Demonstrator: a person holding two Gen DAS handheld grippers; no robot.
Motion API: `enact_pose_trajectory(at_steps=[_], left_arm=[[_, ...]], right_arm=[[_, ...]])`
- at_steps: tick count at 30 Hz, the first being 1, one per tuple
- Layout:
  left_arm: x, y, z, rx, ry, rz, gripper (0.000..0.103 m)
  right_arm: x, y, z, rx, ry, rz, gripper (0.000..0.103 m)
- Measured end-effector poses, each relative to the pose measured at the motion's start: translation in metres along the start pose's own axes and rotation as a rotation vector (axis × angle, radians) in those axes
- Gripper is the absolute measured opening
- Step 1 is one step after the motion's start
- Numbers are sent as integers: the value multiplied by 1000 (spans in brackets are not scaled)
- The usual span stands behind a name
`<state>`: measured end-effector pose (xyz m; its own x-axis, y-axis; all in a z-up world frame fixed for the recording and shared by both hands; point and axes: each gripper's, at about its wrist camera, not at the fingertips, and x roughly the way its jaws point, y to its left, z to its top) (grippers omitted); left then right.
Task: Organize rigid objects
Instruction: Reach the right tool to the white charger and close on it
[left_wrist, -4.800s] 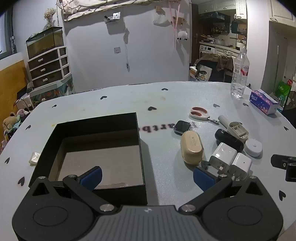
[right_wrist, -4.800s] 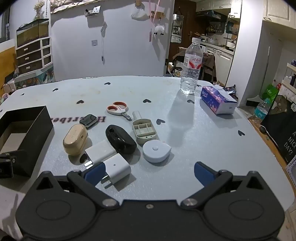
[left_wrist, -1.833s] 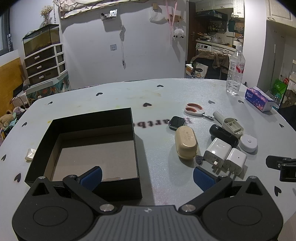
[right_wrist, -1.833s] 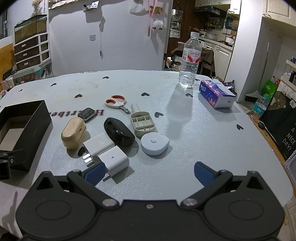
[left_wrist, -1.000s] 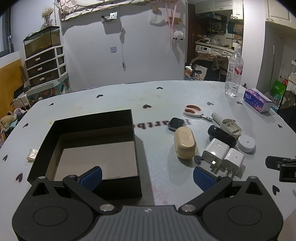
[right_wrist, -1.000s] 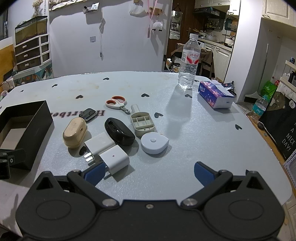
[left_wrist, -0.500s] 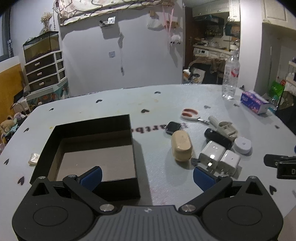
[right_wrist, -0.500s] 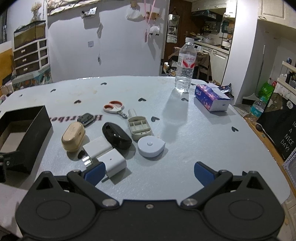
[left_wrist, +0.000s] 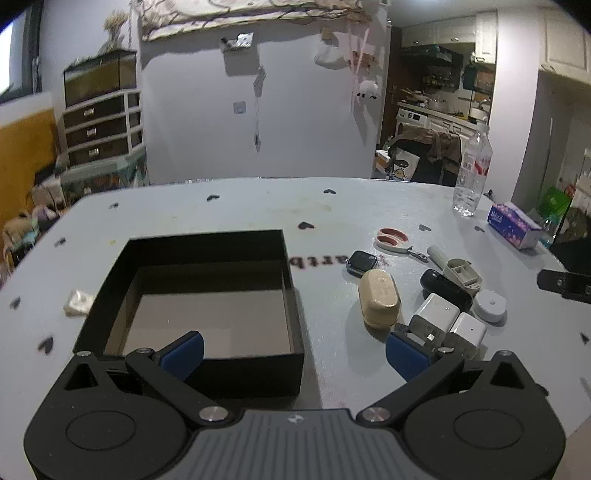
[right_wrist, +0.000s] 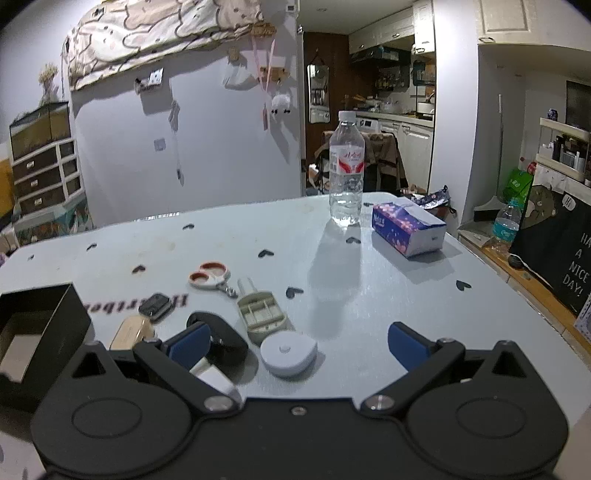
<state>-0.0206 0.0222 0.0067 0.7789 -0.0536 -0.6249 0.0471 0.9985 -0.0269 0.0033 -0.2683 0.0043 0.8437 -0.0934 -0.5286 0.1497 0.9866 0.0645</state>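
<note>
Nothing has been packed yet: the black box (left_wrist: 207, 295) sits empty toward the desk's (left_wrist: 258, 206) left side, open top up. The items to sort lie in a cluster right of it, near the front edge: a tan case (left_wrist: 378, 297), a smartwatch (left_wrist: 361, 262), scissors (left_wrist: 393, 240), a black case (left_wrist: 443, 286), a grey tray (left_wrist: 461, 271), a round white puck (right_wrist: 288, 352) and two white chargers (left_wrist: 436, 314) touching each other.

The left gripper (left_wrist: 293, 350) hangs over the box's front wall, fingers spread wide and holding nothing. The right gripper (right_wrist: 295, 341) is likewise apart and empty, low over the cluster, with the puck between its fingers and a charger (right_wrist: 212, 373) just under its left finger.

This looks like the approach before a first pick. The next move likely calls for the right gripper to drop and centre on one item, the puck being best lined up, close across its sides without nudging the neighbouring tray, then carry it left to the box.
</note>
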Motion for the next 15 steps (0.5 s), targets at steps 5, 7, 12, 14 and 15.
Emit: enact_pose_trajectory(at_steps=[5,7,12,14,15], left_arm=[[-1,20,-5,-70,34,14,103],[-1,30,-6,-99,41,36,103],[-4,62,-5,-162,14,126,103],[-6,76,-4,-175,-14,173,103],[-7,83,-2,-181,-32,198,103]], right_arm=[[17,-1,-1,7,-13,2,103],[22,1,-4,-5,-23,13,103],[38,3,-12,2,5,67,103],[42,6,-16,-3,10,73,103],[44,7,-18,-11,10,73,103]])
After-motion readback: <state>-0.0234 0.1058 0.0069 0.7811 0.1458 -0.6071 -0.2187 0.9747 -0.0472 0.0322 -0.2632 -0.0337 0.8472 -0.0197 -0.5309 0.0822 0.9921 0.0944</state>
